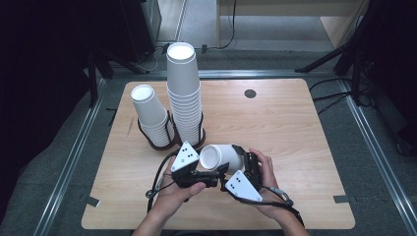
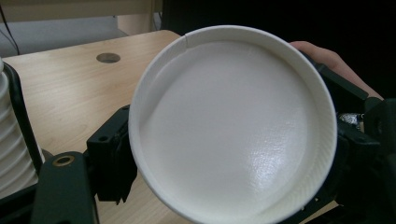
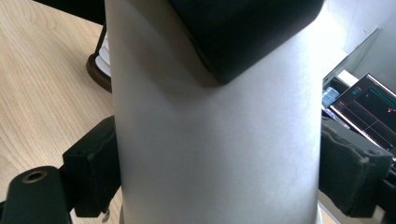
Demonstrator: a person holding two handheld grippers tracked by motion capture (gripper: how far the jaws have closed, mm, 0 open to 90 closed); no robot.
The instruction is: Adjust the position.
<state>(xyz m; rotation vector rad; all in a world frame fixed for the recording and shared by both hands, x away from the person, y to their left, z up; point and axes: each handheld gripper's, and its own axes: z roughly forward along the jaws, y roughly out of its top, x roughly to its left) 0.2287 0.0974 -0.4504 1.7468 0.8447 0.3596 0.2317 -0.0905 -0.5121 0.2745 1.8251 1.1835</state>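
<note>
One white paper cup (image 1: 220,156) is off the stacks and held on its side just above the surface (image 1: 285,137), near the front edge, mouth turned toward the left hand-held gripper (image 1: 209,178).

Right hand-held gripper (image 1: 241,164): clamped on the cup wall. In the right gripper view both pads press the cup's sides.

Left hand-held gripper: jaws nearly together at the cup's rim. In the left gripper view the open mouth sits right in front of its jaws, one jaw at each side of the rim, but contact is hidden, so I can't tell whether it actually grips.

Progress, my read: pick is done. Placing is left, whether onto a stack or standing on the surface. Looks like a handover or a re-grip between the two hands is in progress.

Stacks: tall stack (image 1: 184,93) and short stack (image 1: 152,118), each in a dark wire holder, side by side at the left-centre of the surface, near the held cup but not touching it.

Surface: light wood, rounded corners, round cable grommet (image 1: 250,93) toward the far edge.

Room: dim. Grey floor, metal rails down both sides, black stand legs and cables at the far corners, a lit screen (image 3: 369,109) off to one side.
</note>
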